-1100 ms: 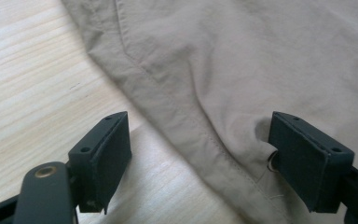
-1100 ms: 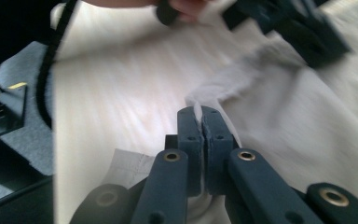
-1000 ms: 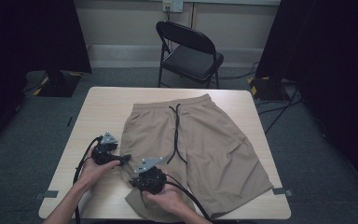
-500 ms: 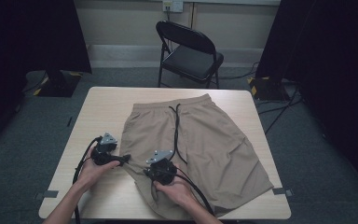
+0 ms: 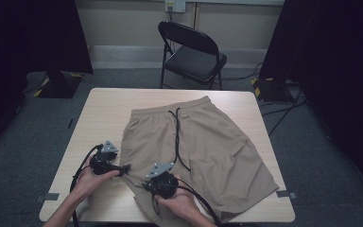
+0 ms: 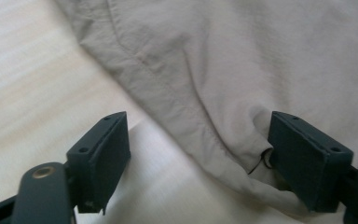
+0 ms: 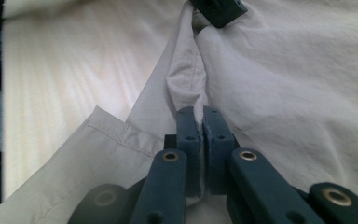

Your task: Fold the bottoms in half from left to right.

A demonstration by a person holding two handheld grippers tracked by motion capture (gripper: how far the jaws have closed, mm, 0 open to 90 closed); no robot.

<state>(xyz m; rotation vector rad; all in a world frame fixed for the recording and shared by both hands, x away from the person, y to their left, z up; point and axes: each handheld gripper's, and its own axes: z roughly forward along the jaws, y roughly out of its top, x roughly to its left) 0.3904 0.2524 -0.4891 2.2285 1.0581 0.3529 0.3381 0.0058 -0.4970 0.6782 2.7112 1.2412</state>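
Shorts [image 5: 203,142] hem pinched in right gripper [image 7: 201,122] (left gripper [image 6: 198,154] gaping).

Left gripper [image 6: 198,163] jaws stand wide apart over the pale worktop [image 6: 32,88], straddling the hemmed edge of the beige shorts [image 6: 242,70]; right jaw touches a fold.

Shorts [image 5: 208,142] near hem hidden under right hand [image 5: 182,205] — forearms cut off by bottom edge.

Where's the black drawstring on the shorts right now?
In the high view the drawstring hangs from the waistband at the table's far side, down the middle of the tan shorts, ending just right of the right gripper.
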